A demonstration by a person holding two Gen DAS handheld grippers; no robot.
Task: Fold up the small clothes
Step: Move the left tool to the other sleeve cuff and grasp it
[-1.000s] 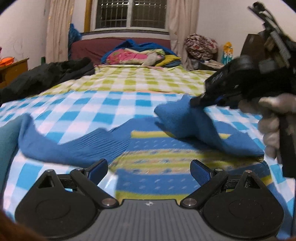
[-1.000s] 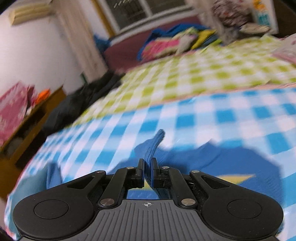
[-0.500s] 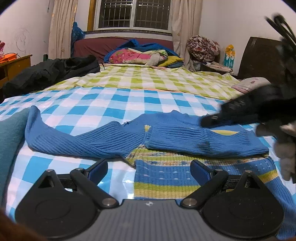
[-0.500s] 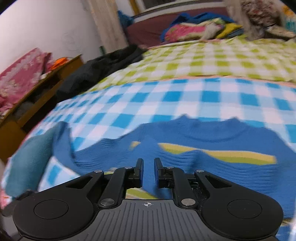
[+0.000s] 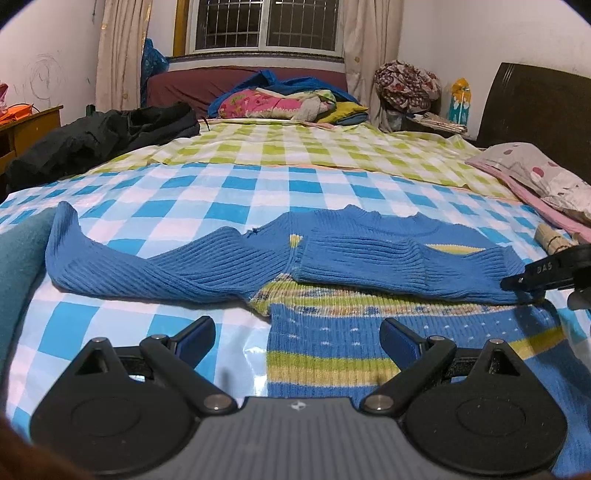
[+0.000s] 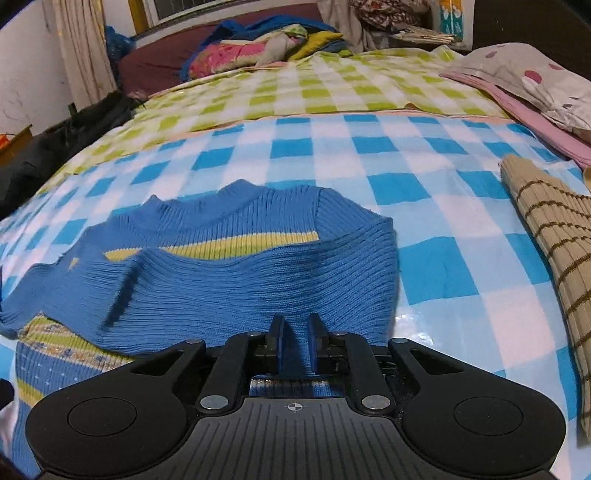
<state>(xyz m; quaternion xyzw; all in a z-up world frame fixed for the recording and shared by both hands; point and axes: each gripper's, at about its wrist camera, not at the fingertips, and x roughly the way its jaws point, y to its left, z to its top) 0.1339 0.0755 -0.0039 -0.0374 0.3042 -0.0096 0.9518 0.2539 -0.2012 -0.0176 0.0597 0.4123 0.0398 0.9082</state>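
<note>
Our right gripper (image 6: pixel 294 341) sits low over the sweater (image 6: pixel 236 280), jaws a narrow gap apart after just opening a little. Blue knit shows in the gap, but the pads don't look pressed on it, so we call it let go. Seen from the left cam, the right gripper's tip (image 5: pixel 532 277) is at the sweater's right edge, by the fold of the sleeve.

Our left gripper (image 5: pixel 297 338) hovers w/ jaws wide, nothing between the pads; it's just above the sweater's striped hem.

The sweater lies flat on the blue check sheet (image 5: pixel 155 206), neck away from us. Its right sleeve (image 5: pixel 399 266) is folded across the chest; its left sleeve (image 5: pixel 122 266) lies stretched out to the left, cuff touching a teal cloth (image 5: pixel 18 258) at the bed's edge.

Right of the sweater, apart from it, is a beige striped knit (image 6: pixel 550 236). Beyond it a spotted pillow (image 6: pixel 528 70) on pink cloth. Further back: green check sheet (image 5: pixel 295 147), a black jacket (image 5: pixel 99 140) at left, a pile of bedding (image 5: pixel 280 101) under the window (image 5: pixel 266 24).
</note>
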